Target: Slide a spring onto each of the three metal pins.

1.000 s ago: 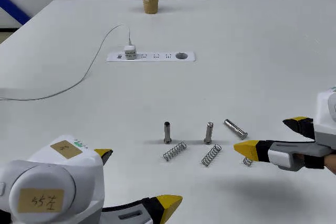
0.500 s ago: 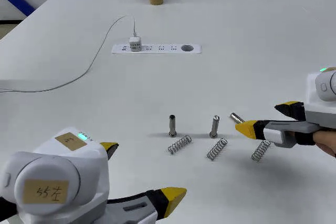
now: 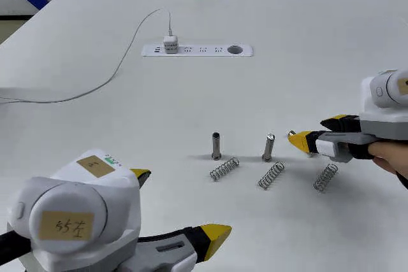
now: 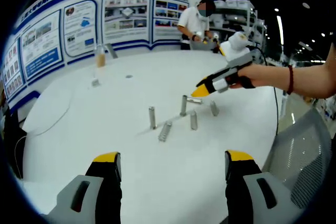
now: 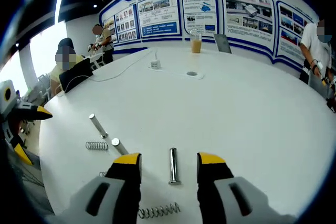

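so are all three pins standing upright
No, the left pin and middle pin stand upright, but the third pin lies flat just ahead of the right gripper.

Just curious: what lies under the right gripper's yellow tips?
A metal pin lies flat between the right gripper's open jaws; in the head view a jaw covers most of it.

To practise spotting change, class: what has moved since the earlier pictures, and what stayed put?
The right gripper moved forward from the rightmost coiled steel spring to the lying silver metal pin; its open jaws now straddle it, nothing gripped. The left gripper, two upright pins and all three springs stayed put.
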